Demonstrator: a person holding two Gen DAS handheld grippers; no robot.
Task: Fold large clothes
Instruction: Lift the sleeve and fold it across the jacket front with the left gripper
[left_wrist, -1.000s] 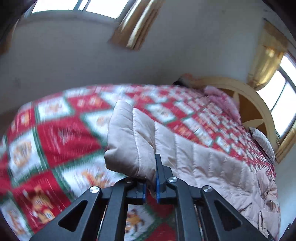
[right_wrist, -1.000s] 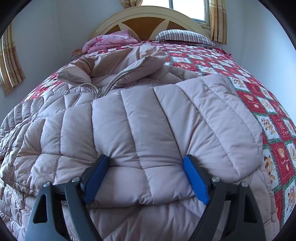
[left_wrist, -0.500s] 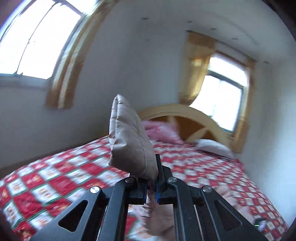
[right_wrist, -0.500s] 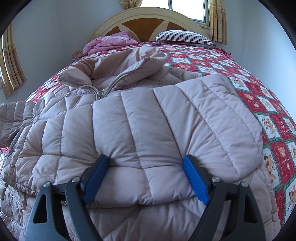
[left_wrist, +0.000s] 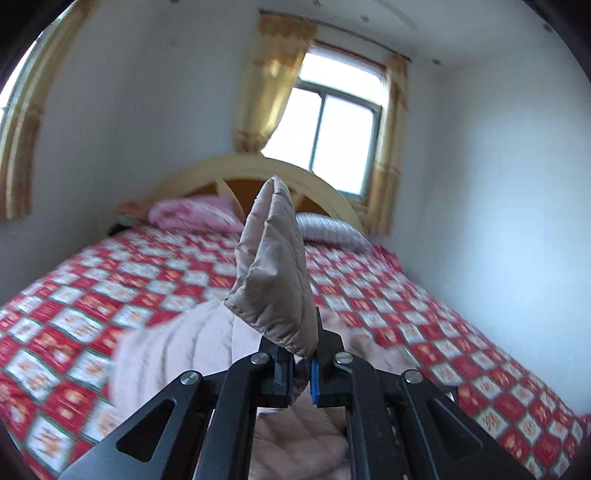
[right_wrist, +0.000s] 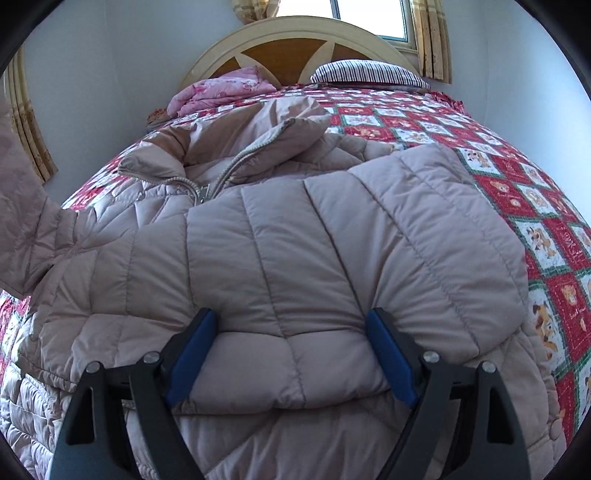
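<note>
I see a beige quilted jacket (right_wrist: 280, 236) lying spread across the bed (right_wrist: 491, 173), collar end toward the headboard (right_wrist: 295, 33), on a red and white patterned bedspread.

Left gripper (left_wrist: 302, 373): its jaws are pressed together on the cuff end of one sleeve (left_wrist: 275, 266). The cuff stands up above the jaws, clear of the bed. In the right wrist view the same sleeve (right_wrist: 26, 221) rises at the left edge of the frame, lifted off the jacket body.

Right gripper (right_wrist: 290, 354): its jaws stand spread wide over the other sleeve, which is folded across the jacket front. The blue pads (right_wrist: 192, 354) sit on either side of a puffed section of that sleeve. I cannot tell whether the pads are pressing on the fabric or only resting against it.

The zipper (right_wrist: 229, 170) runs up to the open collar, visible above the folded sleeve.

At the head of the bed, a pink bundle (right_wrist: 221, 92) lies left and a striped pillow (right_wrist: 365, 72) right, both well apart from the jacket. A curtained window (left_wrist: 340, 136) stands behind the headboard.
</note>
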